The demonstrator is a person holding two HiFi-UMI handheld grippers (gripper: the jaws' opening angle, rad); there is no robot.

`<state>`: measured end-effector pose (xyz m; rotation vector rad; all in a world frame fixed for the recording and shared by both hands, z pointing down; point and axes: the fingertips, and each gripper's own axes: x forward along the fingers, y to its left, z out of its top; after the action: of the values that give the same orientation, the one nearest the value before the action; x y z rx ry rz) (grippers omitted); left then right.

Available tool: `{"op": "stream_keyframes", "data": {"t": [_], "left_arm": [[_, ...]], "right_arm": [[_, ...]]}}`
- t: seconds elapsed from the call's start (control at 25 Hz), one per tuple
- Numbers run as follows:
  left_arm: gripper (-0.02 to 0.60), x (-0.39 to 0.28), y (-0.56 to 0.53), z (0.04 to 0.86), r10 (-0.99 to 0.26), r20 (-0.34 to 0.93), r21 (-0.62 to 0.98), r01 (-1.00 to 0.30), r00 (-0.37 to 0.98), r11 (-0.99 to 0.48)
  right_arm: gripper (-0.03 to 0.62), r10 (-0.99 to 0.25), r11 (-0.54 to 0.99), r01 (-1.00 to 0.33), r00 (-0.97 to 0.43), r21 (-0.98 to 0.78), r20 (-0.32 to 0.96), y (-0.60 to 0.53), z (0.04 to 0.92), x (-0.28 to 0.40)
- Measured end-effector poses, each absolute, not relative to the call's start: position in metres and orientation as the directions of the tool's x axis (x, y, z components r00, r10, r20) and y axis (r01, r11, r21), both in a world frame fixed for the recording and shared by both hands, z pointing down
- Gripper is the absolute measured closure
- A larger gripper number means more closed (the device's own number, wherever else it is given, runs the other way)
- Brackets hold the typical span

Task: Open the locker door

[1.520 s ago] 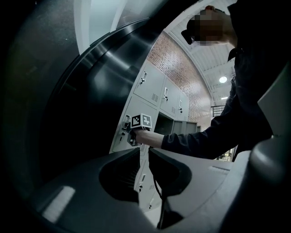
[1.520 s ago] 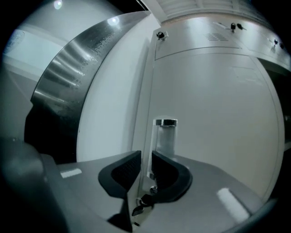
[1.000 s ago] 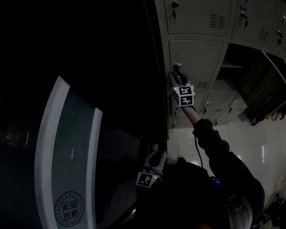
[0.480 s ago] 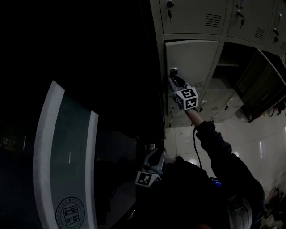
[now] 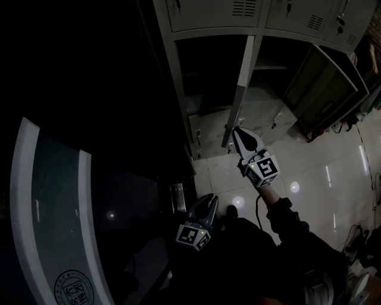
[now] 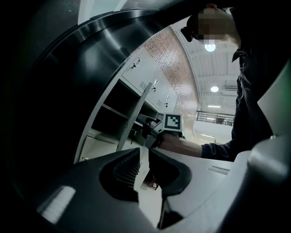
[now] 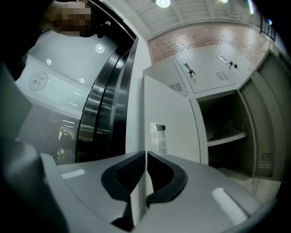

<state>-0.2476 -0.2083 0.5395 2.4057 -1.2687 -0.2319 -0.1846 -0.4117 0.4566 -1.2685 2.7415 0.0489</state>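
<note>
The grey locker door (image 5: 240, 83) stands swung out, edge-on in the head view, and its dark compartment (image 5: 205, 71) is laid open. My right gripper (image 5: 236, 131) is at the door's lower free edge. In the right gripper view the door (image 7: 168, 113), with a small latch (image 7: 158, 136), runs straight into the seam of that gripper (image 7: 145, 154), which is shut on the edge. My left gripper (image 5: 205, 199) hangs low near my body, away from the lockers. Its tips (image 6: 144, 149) stand a narrow gap apart with nothing between them.
Shut lockers (image 5: 208, 12) fill the row above. A second locker at the right has its door (image 5: 321, 83) hanging open. Shiny floor tiles (image 5: 309, 173) lie below. A curved glass panel with a pale frame (image 5: 24, 196) stands at the left.
The locker door went from closed, to ajar, to swung wide open. My right gripper moved from the latch down and outward with the door's edge. The left gripper stayed low.
</note>
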Motion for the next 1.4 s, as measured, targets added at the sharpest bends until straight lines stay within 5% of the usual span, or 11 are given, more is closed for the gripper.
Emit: {"op": "stream_keyframes", "data": {"t": [0.36, 0.8, 1.4], "left_arm": [[0.517, -0.140, -0.170, 0.557, -0.804, 0.072, 0.371, -0.764, 0.590, -0.527], [0.517, 0.072, -0.016, 0.557, -0.844, 0.078, 0.369, -0.802, 0.530, -0.470], [0.517, 0.124, 0.053, 0.518, -0.886, 0.051, 0.265, -0.861, 0.462, -0.434]], "right_arm": [[0.594, -0.695, 0.719, -0.695, -0.719, 0.002, -0.010, -0.264, 0.514, -0.086], [0.594, -0.603, 0.787, -0.610, -0.792, -0.091, 0.095, -0.050, 0.564, 0.122], [0.594, -0.633, 0.774, -0.632, -0.774, 0.039, 0.021, 0.030, 0.522, 0.209]]}}
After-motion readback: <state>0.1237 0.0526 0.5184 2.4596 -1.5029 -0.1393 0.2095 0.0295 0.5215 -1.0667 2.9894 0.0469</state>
